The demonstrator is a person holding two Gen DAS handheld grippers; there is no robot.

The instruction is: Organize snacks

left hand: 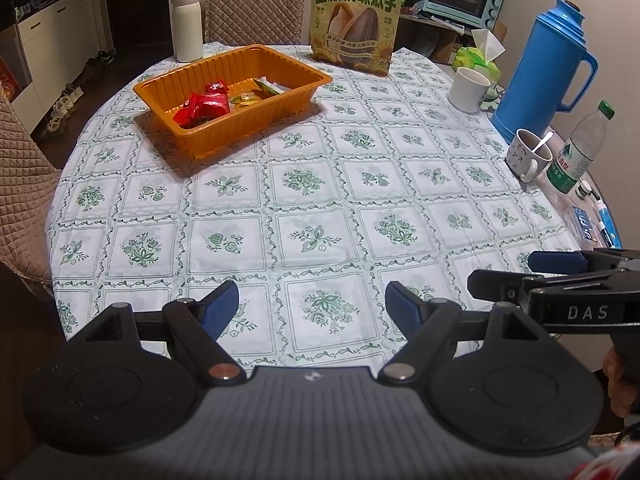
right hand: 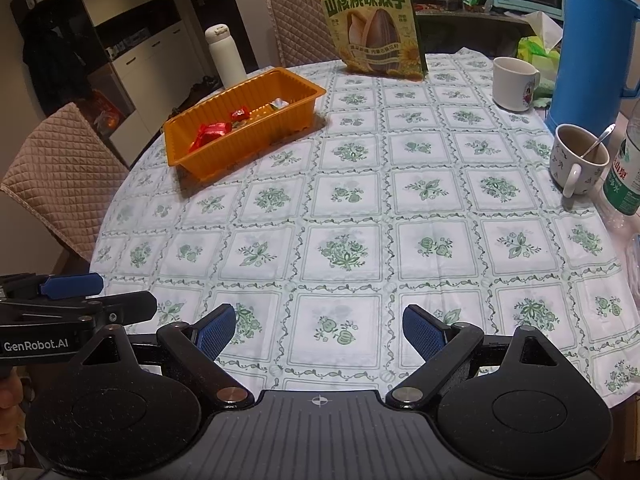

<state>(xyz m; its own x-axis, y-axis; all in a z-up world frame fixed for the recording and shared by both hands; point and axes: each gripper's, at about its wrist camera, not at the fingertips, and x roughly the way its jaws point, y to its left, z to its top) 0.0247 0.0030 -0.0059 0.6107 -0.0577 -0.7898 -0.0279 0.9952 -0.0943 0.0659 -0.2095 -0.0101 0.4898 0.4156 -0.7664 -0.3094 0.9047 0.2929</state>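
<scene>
An orange plastic tray point(left hand: 304, 65) point(right hand: 188, 128) sits on the far left of the round table. It holds red-wrapped snacks point(left hand: 205, 105) point(right hand: 211, 133) and a few small yellow and green packets point(left hand: 249, 98). A large bag of sunflower seeds point(left hand: 356, 20) point(right hand: 374, 26) stands upright at the far edge. My left gripper point(left hand: 312, 312) is open and empty above the near table edge. My right gripper point(right hand: 319, 332) is open and empty beside it, and it shows from the side in the left wrist view point(left hand: 516, 272).
A white flask point(left hand: 186, 26) stands behind the tray. On the right are a blue thermos point(left hand: 548, 68), a white cup point(left hand: 469, 89), a mug with a spoon point(left hand: 530, 154), a water bottle point(left hand: 580, 152) and tissues point(left hand: 482, 54). Padded chairs point(left hand: 24, 184) stand around the table.
</scene>
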